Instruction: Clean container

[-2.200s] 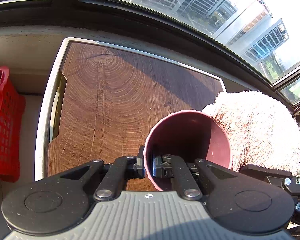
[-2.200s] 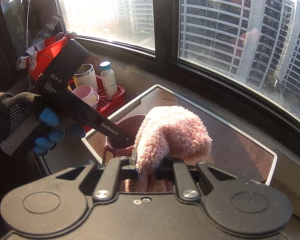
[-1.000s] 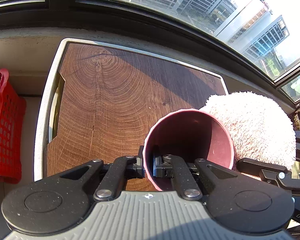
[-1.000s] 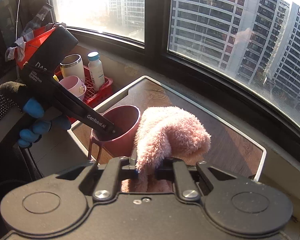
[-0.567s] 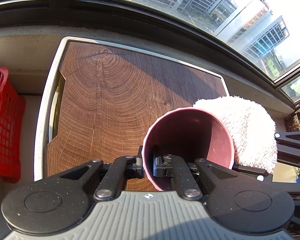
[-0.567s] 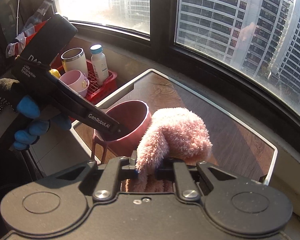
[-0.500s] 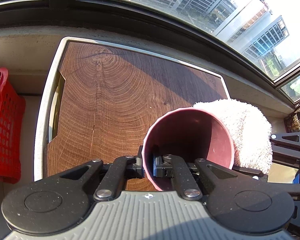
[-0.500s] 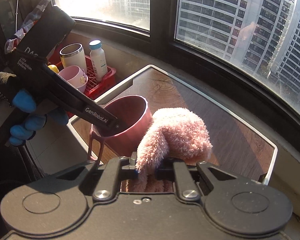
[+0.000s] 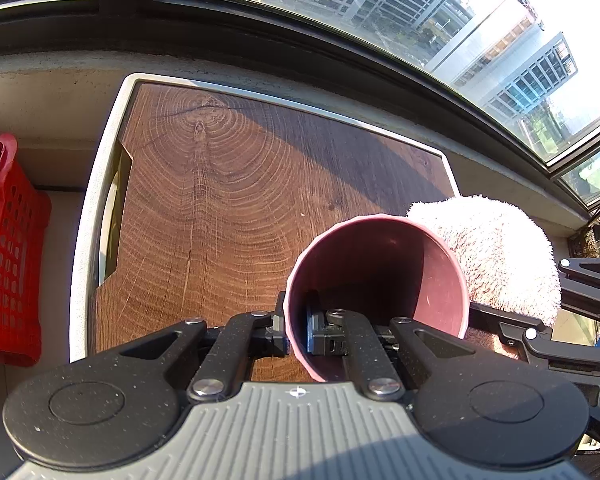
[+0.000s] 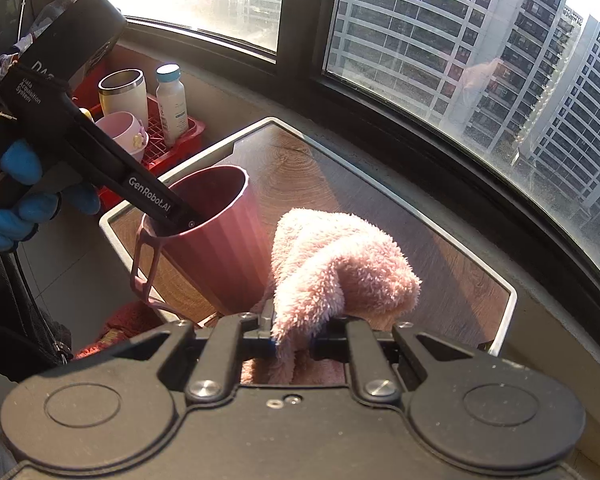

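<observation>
Under a curved bank of windows facing high-rise blocks, a wood-grain tray table with a pale metal rim sits against a grey concrete sill, sun cutting across its ring-patterned top. Left of it a red plastic crate holds a steel tumbler, a white bottle with a blue cap and a pale pink cup. The left gripper, in a blue-gloved hand, is clamped on the near rim of the maroon cup, one finger inside, one outside; the cup hangs tilted above the table's near-left corner, mouth facing the left wrist camera. The right gripper is closed on a pink fluffy cloth, which bunches up above the fingers. Compared with 2.2 s ago, the cloth now sits lower and further back beside the cup's right wall in the left wrist view, and in the right wrist view the cup shows much more of its side, with the cloth just right of it; whether they touch I cannot tell. Cup: ribbed, tapered plastic wall, thin loop handle, smooth dark inside. Cloth: long shaggy pile, soft folded lump. Gripper bodies: matte black speckled plastic with metal screws; the left one has a grey ribbed plate.
</observation>
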Tool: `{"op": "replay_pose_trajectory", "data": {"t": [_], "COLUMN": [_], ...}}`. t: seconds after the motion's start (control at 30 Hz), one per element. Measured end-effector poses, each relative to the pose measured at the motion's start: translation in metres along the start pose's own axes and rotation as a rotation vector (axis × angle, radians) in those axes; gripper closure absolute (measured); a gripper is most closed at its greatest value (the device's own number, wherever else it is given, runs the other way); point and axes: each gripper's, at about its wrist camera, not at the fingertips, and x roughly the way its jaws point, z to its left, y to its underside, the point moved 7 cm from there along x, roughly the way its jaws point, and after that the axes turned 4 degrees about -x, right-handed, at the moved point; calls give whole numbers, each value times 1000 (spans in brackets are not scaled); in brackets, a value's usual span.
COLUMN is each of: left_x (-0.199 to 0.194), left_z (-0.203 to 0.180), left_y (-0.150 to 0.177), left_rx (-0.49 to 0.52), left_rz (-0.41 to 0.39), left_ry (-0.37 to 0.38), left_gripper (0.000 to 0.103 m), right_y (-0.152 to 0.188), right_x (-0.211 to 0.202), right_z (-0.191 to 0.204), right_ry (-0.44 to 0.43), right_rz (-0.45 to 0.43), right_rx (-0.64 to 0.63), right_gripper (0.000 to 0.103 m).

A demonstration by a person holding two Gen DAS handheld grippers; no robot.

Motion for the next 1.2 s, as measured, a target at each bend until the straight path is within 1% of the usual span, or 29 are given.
{"op": "replay_pose_trajectory", "data": {"t": [0.07, 0.17, 0.3, 0.37, 0.43, 0.5, 0.6, 0.7, 0.8, 0.87, 0.97, 1.1, 1.2], "left_x": [0, 0, 1, 1, 1, 1, 3, 4, 3, 3, 3, 3, 2], "left_z": [0, 0, 0, 0, 0, 0, -2, -3, -2, -1, 0, 0, -1], "left_y": [0, -1, -1, -1, -1, 0, 2, 4, 4, 3, 3, 3, 3], "left_rx": [-3, -4, -2, -2, -2, 0, 7, 21, 12, 7, 8, 6, 12], "left_rz": [1, 1, 1, 1, 2, 4, 16, 18, 21, 23, 22, 22, 20], "left_ry": [-1, -3, -4, -4, -4, -4, -9, -11, -4, -1, -1, -2, -6], "left_gripper": [96, 96, 96, 96, 96, 96, 96, 96, 96, 96, 96, 96, 96], "right_y": [-1, -4, -8, -10, -11, -14, -18, -16, -12, -7, 4, 20, 30], "right_x": [-7, -19, -39, -43, -43, -40, -32, -23, -16, -9, 3, 12, 17], "right_z": [-2, -2, 4, 10, 16, 21, 21, 23, 26, 26, 19, -3, -14], "right_ry": [2, -19, -112, -150, -188, -204, -234, -263, -280, -270, -228, -154, -122], "right_rz": [-16, -48, -103, -116, -125, -130, -136, -121, -101, -76, -28, 9, 31], "right_rx": [-4, -6, -20, -35, -37, -39, -5, -1, -8, -25, -30, 10, 41], "right_gripper": [91, 91, 91, 91, 91, 91, 91, 91, 91, 91, 91, 90, 88]}}
